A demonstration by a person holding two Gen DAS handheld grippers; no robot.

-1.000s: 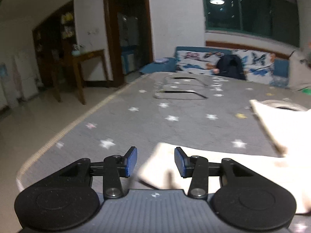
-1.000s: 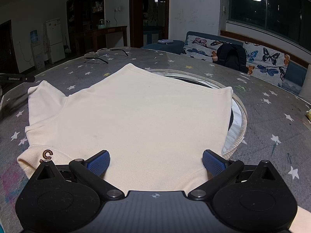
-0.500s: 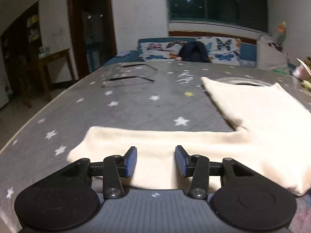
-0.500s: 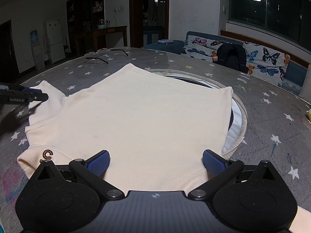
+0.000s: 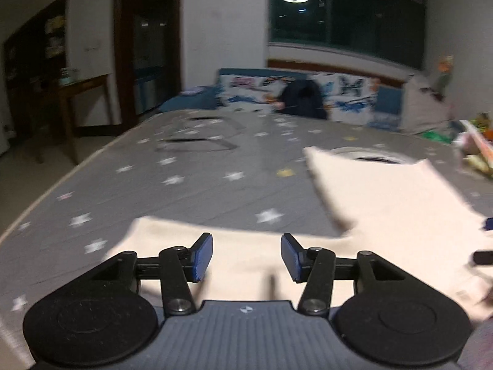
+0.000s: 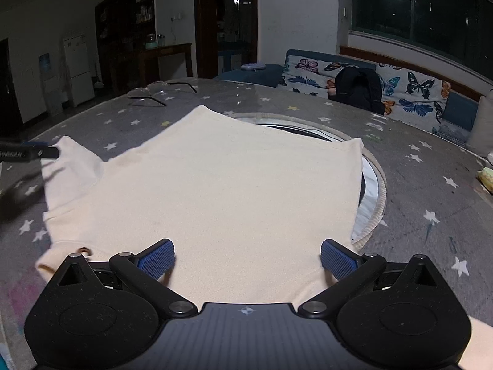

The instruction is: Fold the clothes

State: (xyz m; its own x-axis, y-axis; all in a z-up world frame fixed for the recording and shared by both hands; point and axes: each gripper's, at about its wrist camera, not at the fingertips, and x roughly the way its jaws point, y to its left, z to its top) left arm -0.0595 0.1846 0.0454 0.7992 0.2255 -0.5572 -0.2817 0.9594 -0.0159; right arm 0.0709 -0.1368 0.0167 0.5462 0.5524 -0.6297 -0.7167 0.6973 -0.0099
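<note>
- Presently the left gripper [image 5: 246,257] is seen with jaws apart, nothing between them, poised just above the sleeve [image 5: 185,240] of the cream shirt [image 6: 222,185].
- Likewise the right gripper [image 6: 246,257] is spread wide and empty, over the shirt's near hem.
- The shirt is laid flat across the middle of the grey star-printed table [image 6: 431,191], its sleeve reaching toward the left edge.
- For a clean sleeve fold, the cuff edge should probably be pinched with both layers caught, then carried inward over the body, not dragged.
- The body is best pinned by the right gripper, so that no shifting is caused.
- The glasses [image 6: 160,91] at the far edge are well apart from the shirt.
</note>
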